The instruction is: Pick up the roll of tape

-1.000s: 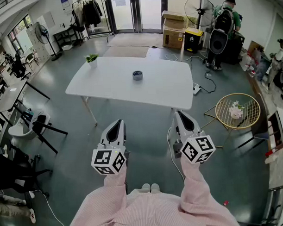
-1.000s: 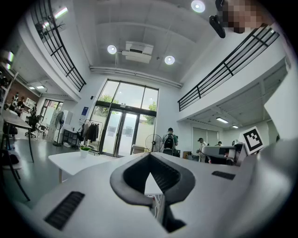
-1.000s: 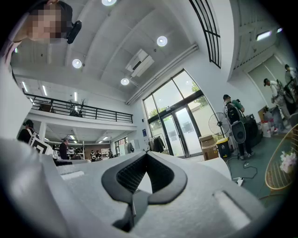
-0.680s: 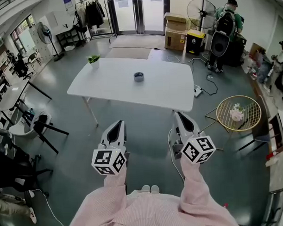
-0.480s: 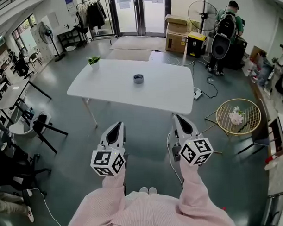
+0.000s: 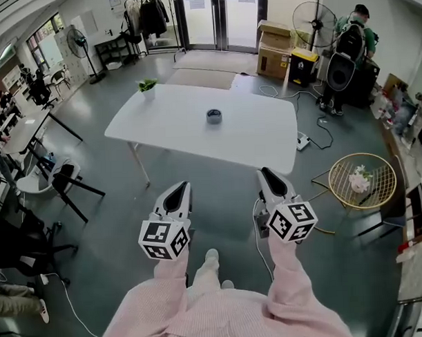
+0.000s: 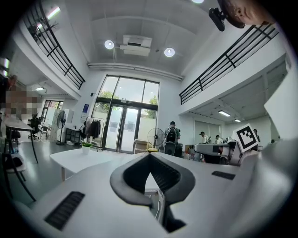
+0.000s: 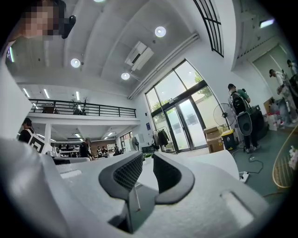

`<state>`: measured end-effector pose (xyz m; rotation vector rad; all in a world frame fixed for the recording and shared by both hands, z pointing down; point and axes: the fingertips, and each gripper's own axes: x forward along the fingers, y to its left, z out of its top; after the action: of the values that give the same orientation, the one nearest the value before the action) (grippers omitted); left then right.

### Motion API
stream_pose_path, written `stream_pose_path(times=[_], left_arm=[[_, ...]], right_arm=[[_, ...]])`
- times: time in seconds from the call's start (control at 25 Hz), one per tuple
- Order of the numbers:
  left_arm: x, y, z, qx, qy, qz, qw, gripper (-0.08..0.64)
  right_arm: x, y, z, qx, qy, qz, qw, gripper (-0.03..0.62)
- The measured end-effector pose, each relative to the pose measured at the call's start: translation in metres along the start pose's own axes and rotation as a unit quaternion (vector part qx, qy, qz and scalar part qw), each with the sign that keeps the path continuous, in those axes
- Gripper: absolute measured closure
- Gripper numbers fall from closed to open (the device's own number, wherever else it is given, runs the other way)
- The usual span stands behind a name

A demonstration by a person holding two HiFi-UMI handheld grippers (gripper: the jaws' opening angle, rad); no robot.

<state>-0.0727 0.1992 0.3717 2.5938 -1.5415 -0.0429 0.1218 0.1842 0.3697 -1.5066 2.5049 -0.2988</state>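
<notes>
The roll of tape [image 6: 214, 116], small, grey and dark, lies near the middle of the white table [image 6: 168, 124], well ahead of both grippers. In the right gripper view the table edge [image 8: 219, 162] shows, the tape hidden behind the jaws. My left gripper [image 6: 178, 190] hovers over the floor short of the table, its tips together [image 7: 149, 156] and empty. My right gripper [image 6: 266, 175] is beside it, level; its jaws have just been opening and stand a narrow gap apart [image 8: 148, 162] with nothing between them.
A small potted plant [image 6: 147, 86] stands on the table's far left corner. Chairs [image 6: 63, 178] sit left of the table, a gold wire basket [image 6: 363, 181] right. A cable [image 6: 257, 233] runs across the floor. Boxes [image 6: 277, 44], a fan [image 6: 311, 19] and a person [image 6: 352, 45] are behind.
The table and tape have drawn slightly nearer in the head view. One shoe has stepped forward between the arms. Both grippers keep their side-by-side pose.
</notes>
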Motion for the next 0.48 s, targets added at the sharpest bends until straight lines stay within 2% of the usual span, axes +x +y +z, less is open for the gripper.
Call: stream_pose_path(times=[0.48], left_arm=[[0.083,0.066,0.001,-0.005,0.004,0.002,1.0000,0.560]], right_arm=[[0.094,-0.045,-0.018,0.014,0.011,-0.018,1.000,0.469]])
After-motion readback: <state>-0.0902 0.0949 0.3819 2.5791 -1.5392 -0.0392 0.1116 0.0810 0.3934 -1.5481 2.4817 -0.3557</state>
